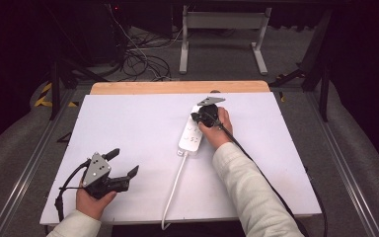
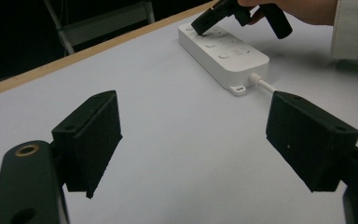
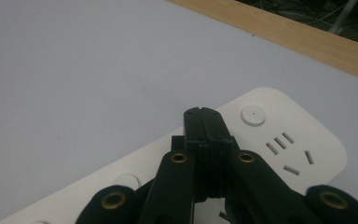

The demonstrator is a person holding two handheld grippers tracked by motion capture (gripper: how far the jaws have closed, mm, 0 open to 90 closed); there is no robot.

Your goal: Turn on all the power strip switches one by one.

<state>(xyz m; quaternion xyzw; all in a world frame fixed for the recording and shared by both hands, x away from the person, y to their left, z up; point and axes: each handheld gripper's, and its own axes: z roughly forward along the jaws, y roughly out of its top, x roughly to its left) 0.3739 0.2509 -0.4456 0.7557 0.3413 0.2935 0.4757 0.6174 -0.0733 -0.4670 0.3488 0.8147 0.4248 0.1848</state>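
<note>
Right gripper point(image 3: 204, 116), pressed together into one blunt tip, bears down on the white power strip point(image 1: 191, 134) lying mid-table point(image 1: 128, 128), seemingly to work a switch button point(image 3: 253, 115), while left gripper point(image 1: 124, 165) rests spread wide near the front edge.

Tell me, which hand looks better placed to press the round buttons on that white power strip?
Right, probably. The right gripper, jaws shut, is already over the white power strip beside a round button. The left gripper sits open, far off near the table's front edge.

High view overhead, both gripper views low and close, all sharing power strip point(image 1: 191, 134), perhaps partly.
</note>
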